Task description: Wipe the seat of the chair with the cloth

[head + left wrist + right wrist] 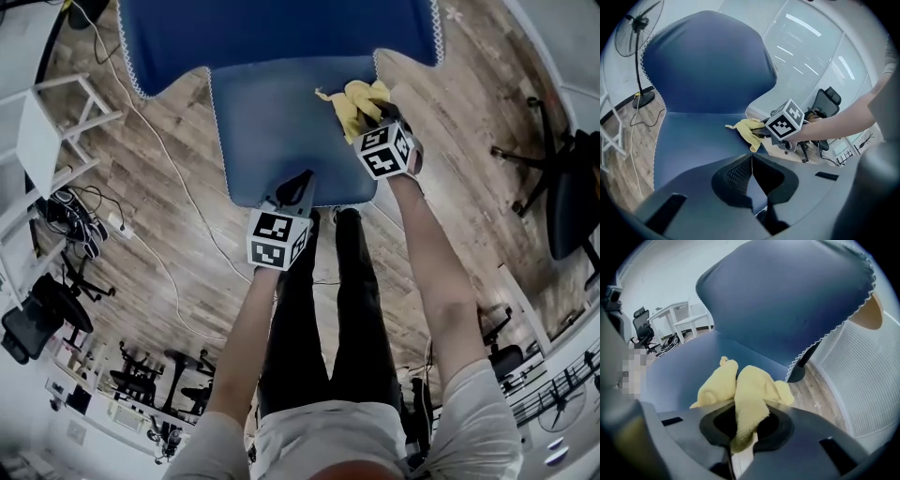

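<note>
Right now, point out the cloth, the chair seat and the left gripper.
cloth (750, 394): right gripper view, its middle fold.
chair seat (281, 131): head view, bare blue middle.
left gripper (751, 158): left gripper view, between its fingertips.

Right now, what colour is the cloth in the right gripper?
Yellow. The cloth shows best in the right gripper view, pinched by the right gripper.

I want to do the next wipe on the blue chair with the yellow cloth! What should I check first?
1. Cloth gripped: ok, the right gripper is shut on it.
2. Cloth on the seat: ok, it rests near the seat's right edge.
3. Wiping path bare: ok, nothing else lies on the seat.
4. Left gripper out of the way: ok, it is shut, at the seat's front edge.
5. Where the dirt is: cannot tell.
</note>
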A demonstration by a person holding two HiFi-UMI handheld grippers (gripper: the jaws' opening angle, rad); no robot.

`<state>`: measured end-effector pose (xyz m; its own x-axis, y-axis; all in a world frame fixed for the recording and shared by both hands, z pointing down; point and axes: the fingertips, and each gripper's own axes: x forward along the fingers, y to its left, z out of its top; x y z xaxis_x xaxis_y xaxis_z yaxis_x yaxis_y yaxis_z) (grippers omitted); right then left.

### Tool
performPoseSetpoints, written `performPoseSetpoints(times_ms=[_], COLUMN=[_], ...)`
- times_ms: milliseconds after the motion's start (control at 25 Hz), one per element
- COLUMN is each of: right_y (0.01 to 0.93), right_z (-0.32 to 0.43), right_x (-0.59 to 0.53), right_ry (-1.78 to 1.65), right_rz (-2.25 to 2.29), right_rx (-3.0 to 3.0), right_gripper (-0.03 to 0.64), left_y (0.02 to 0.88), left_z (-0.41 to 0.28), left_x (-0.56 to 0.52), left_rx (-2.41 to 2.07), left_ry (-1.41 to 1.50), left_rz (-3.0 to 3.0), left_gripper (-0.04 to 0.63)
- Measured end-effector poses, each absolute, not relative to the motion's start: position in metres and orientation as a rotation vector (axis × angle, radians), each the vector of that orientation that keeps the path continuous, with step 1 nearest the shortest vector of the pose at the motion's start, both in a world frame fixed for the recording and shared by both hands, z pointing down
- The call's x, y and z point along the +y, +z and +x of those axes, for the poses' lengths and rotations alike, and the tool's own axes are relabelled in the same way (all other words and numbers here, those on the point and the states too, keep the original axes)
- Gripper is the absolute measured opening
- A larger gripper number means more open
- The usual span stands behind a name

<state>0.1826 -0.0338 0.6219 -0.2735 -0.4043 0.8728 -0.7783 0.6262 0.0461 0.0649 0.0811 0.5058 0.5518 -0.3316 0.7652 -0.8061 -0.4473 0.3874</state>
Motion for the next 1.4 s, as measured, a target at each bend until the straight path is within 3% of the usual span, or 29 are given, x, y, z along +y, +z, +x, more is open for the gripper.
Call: performPoseSetpoints(times_ms=[560, 1400], right_y=[0.622, 0.623], right_z=[0.181, 0.127], right_x=[-0.032, -0.031], right_ry=[0.803, 0.86], right_rz=[1.372, 1.57], right_rx=[-1.736, -1.615], right_gripper=[0.067, 0.067], left_y=[0.503, 0.511], left_z=[0.007, -0.086], left_x=[0.093, 0.078], left_rx=[-0.92, -0.957], left_ry=[0.789, 0.73], left_rz=[1.993, 1.96], left_gripper=[0.028, 0.028])
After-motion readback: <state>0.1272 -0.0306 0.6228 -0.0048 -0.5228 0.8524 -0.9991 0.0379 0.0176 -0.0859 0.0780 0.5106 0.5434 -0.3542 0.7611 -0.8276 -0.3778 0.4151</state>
